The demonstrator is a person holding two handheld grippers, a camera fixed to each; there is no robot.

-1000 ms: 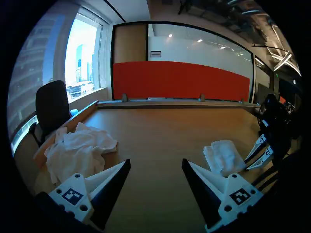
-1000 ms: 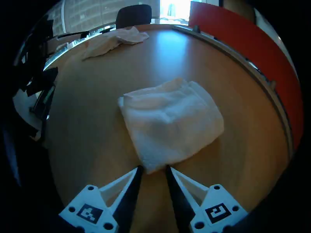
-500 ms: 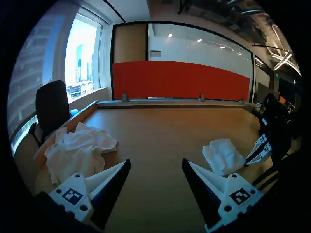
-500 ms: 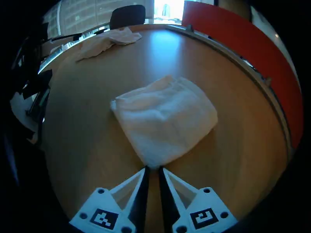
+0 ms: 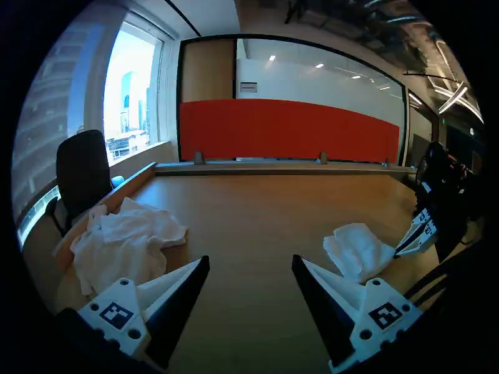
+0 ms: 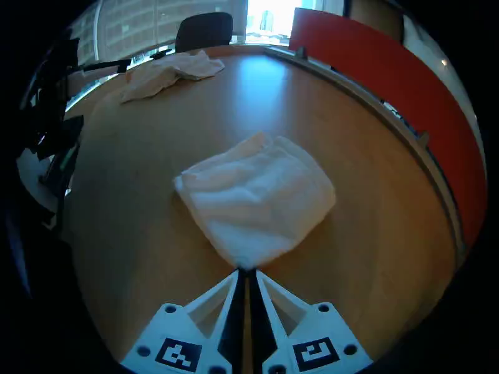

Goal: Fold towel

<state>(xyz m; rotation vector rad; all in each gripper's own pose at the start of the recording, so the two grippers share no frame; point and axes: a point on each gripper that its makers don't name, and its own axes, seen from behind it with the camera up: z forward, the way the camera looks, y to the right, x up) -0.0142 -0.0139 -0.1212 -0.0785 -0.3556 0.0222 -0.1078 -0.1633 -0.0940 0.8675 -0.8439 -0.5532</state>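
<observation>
A folded white towel (image 6: 259,199) lies on the wooden table (image 6: 156,206). My right gripper (image 6: 247,273) has its fingers pinched together on the towel's near corner. In the left gripper view the same folded towel (image 5: 357,249) lies at the right, with the right gripper (image 5: 398,250) at its right corner, that corner slightly raised. My left gripper (image 5: 249,265) hovers open over bare table, nothing between its fingers. A crumpled heap of white towels (image 5: 128,240) lies to its left, apart from it.
The towel heap (image 6: 165,70) sits at the table's far end by a black office chair (image 6: 203,31). A red partition (image 5: 287,129) with a rail runs along the table's far edge. Dark equipment (image 5: 446,187) stands at the right.
My right gripper's fingers have closed from slightly apart to pinched on the folded towel's near corner, and it has pulled back a little. The left gripper has stayed still and open.
</observation>
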